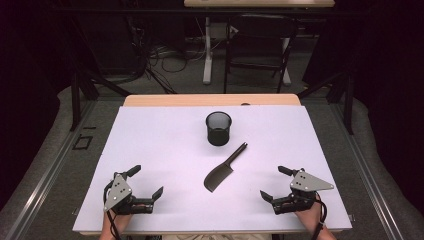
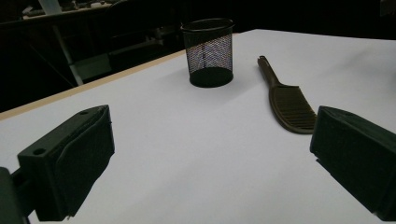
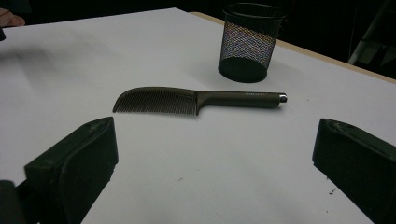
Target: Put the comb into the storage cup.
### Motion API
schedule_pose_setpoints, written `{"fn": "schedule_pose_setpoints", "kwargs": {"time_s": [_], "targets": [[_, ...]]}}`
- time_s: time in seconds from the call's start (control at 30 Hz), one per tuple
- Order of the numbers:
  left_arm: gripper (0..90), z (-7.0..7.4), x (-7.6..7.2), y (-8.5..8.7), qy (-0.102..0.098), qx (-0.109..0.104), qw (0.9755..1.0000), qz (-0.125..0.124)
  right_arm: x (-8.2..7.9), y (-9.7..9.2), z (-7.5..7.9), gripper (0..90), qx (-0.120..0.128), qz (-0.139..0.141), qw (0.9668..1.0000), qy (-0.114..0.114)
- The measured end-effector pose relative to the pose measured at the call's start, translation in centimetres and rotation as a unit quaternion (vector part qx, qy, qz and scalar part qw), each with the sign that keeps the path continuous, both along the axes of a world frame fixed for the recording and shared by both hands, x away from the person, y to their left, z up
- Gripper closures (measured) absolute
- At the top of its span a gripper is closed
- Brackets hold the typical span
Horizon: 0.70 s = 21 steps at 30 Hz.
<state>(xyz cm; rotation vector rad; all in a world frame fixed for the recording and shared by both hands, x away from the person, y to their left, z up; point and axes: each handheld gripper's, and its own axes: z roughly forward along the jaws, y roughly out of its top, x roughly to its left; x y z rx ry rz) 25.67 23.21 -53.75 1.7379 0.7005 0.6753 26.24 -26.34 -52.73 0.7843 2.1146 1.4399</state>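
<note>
A dark comb point(image 1: 222, 170) point(image 2: 288, 100) point(image 3: 187, 100) with a long handle lies flat on the white table top point(image 1: 165, 145), its handle pointing toward a black mesh cup point(image 1: 219, 128) point(image 2: 209, 51) point(image 3: 250, 42) that stands upright behind it. My left gripper point(image 1: 146, 181) point(image 2: 210, 158) rests near the front left edge, jaws wide apart, nothing between them. My right gripper point(image 1: 275, 182) point(image 3: 215, 163) sits near the front right, open too, with the comb lying ahead of its jaws and clear of them.
The white sheet covers a wooden table whose far edge point(image 1: 210, 100) shows behind the cup. Beyond it stand a dark chair point(image 1: 260, 45), a white table leg point(image 1: 207, 50) and floor cables point(image 1: 165, 60). A hand's fingertip point(image 3: 10, 18) shows far off in the right gripper view.
</note>
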Motion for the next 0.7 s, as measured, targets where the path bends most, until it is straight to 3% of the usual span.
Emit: {"fn": "schedule_pose_setpoints", "kwargs": {"time_s": [0.53, 0.7], "targets": [[0.1, -0.1, 0.3, -0.3, 0.004, 0.006, 1.0, -0.006, 0.6, 0.4, 0.3, 0.0, -0.004, 0.0, 0.9999, 0.016], [0.1, -0.1, 0.3, -0.4, 0.005, 0.006, 0.9999, -0.007, 1.4, 1.1, 0.4, 0.0, -0.017, 0.002, 0.9996, 0.02]]}}
